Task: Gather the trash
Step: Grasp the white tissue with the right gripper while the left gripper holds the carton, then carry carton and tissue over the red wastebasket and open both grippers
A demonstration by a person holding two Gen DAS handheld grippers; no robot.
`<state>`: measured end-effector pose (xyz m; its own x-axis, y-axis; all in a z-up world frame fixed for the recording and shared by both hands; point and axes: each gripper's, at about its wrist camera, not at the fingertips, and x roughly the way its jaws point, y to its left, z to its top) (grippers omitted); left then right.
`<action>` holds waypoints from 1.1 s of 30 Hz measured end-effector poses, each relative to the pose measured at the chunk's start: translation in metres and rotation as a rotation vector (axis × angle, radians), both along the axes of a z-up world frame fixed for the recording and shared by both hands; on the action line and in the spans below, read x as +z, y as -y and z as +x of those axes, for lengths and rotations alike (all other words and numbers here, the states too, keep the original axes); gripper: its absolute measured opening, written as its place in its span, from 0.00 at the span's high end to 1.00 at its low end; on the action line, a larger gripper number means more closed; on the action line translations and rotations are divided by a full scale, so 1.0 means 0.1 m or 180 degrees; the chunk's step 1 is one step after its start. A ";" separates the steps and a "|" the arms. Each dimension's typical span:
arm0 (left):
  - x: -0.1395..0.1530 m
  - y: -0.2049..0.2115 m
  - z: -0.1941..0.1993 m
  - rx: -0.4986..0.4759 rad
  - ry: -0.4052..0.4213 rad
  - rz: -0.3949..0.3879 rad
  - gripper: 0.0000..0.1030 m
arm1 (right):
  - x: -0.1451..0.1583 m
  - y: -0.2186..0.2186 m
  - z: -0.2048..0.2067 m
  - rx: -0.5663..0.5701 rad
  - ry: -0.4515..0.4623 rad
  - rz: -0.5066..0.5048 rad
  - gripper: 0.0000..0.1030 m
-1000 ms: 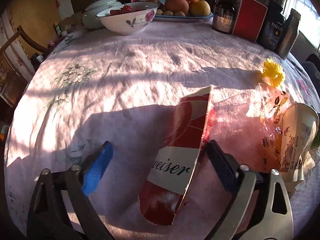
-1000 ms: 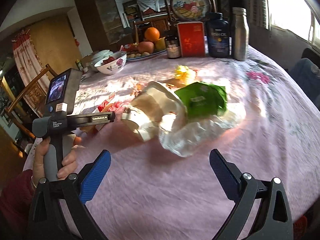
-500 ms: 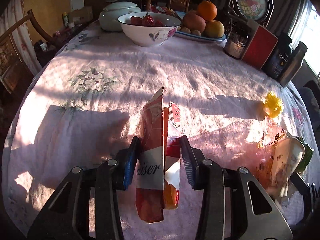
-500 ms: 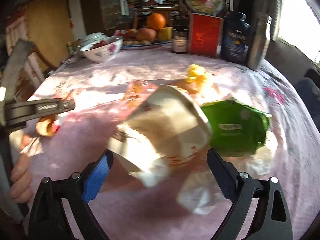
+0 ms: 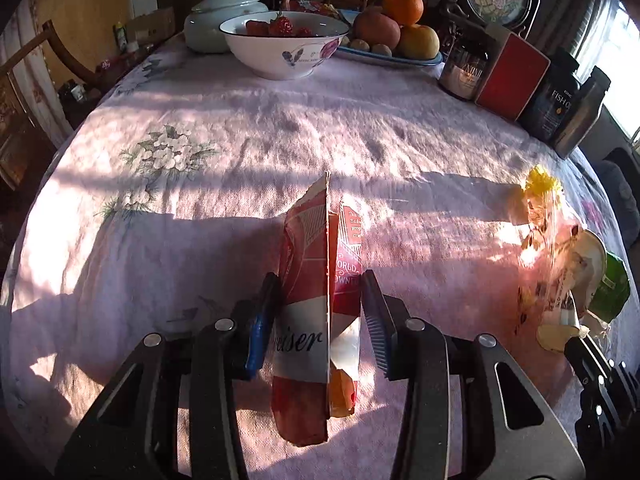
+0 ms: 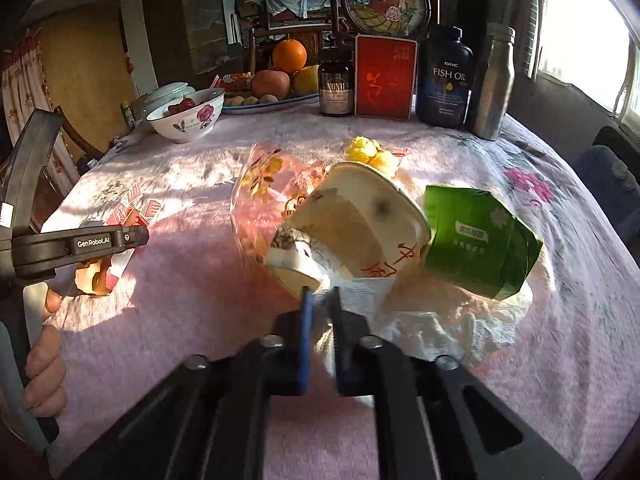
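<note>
Left wrist: left hand-held gripper [image 5: 320, 316] clamps red carton [image 5: 316, 304]; right hand-held gripper [image 6: 320, 312], just closed, pinches paper cup [image 6: 352, 224] beside green packet [image 6: 480, 240].

Low window sunlight, long shadows, fisheye-warped edges.

We see a folded red beer carton [image 5: 316, 300] standing on edge mid-desk; right of it a crumpled paper cup [image 6: 356, 220], green packet [image 6: 480, 240] and, perhaps, tissue [image 6: 448, 328].
</note>
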<state>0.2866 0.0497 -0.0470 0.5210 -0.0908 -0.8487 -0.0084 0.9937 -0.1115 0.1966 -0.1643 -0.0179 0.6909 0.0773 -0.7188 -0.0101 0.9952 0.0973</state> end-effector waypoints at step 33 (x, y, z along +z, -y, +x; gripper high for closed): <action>0.13 -0.01 -0.14 -0.0101 0.0173 -0.0124 0.59 | 0.31 0.73 -0.90 -0.0263 0.0403 0.0502 0.93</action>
<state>0.2728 0.0511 -0.0338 0.5627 -0.1404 -0.8147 0.0301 0.9883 -0.1496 0.1069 -0.2374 0.0131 0.7837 0.1213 -0.6092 0.0488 0.9657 0.2550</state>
